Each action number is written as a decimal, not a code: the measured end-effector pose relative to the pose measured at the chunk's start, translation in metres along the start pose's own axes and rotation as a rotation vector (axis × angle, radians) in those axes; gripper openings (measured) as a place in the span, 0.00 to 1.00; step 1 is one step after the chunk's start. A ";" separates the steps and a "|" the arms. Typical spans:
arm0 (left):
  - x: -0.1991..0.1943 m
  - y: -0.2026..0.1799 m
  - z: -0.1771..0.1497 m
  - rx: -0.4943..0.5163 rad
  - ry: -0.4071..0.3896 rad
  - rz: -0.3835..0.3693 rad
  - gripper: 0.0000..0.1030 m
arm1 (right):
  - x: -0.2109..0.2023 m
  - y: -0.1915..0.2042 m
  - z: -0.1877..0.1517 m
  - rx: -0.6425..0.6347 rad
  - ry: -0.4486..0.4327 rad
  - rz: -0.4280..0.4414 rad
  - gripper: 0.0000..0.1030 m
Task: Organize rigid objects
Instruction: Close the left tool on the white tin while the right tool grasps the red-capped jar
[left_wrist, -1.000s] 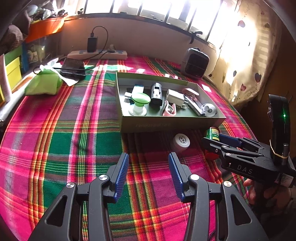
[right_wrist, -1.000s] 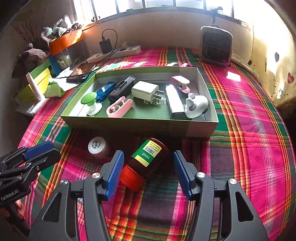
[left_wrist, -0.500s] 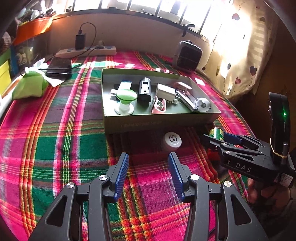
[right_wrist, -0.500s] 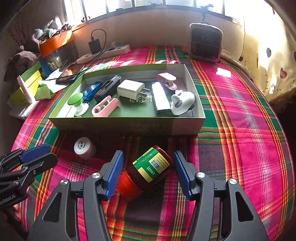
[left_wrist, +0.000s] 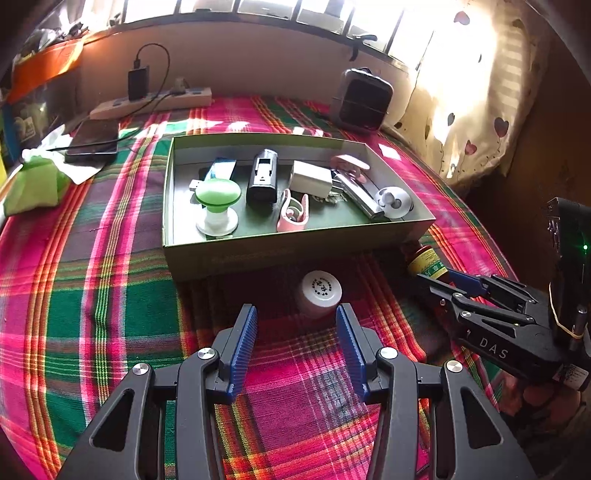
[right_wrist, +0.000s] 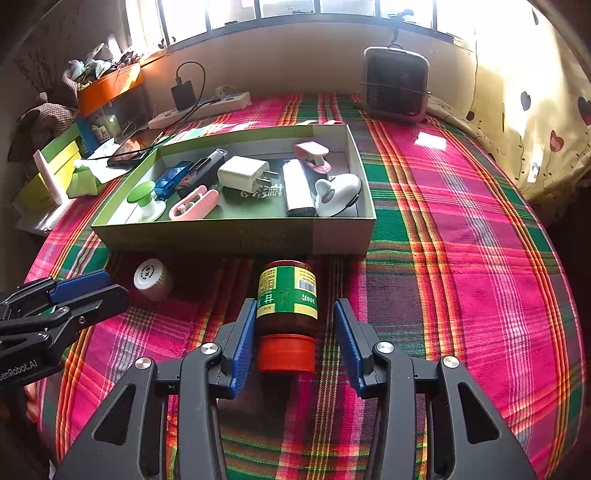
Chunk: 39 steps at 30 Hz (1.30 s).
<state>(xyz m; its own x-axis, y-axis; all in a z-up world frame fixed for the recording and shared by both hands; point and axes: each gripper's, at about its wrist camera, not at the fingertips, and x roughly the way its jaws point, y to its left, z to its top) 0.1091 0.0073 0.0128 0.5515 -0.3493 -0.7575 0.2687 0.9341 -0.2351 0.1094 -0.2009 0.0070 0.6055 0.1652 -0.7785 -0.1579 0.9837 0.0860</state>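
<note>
While the left gripper hovers open, right gripper fingers close around the brown bottle.

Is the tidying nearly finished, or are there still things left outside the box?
Mostly done: the box already holds many small items. The right gripper has just been closing around the brown bottle, one finger not yet touching. The white jar, ahead of the open left gripper, still waits outside.

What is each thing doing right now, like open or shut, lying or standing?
Brown bottle: lying down, orange cap on, outside the box.
White jar: lid on, outside the box.
Green box: open, holding small things.
Left hand-held gripper: open, empty.
Right hand-held gripper: open, just been closing, bottle between its jaws.
</note>
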 end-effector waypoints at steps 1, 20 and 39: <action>0.001 -0.001 0.001 -0.001 0.002 0.003 0.43 | 0.000 -0.002 0.000 0.004 -0.002 -0.001 0.34; 0.024 -0.024 0.010 0.044 0.024 0.084 0.43 | -0.007 -0.036 -0.003 0.040 -0.019 0.001 0.32; 0.027 -0.028 0.011 0.036 -0.004 0.146 0.34 | -0.004 -0.042 -0.002 0.044 -0.012 0.044 0.32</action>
<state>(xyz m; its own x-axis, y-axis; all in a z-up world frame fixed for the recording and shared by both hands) 0.1255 -0.0288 0.0053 0.5898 -0.2104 -0.7796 0.2134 0.9717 -0.1008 0.1116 -0.2433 0.0052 0.6079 0.2085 -0.7661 -0.1497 0.9777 0.1473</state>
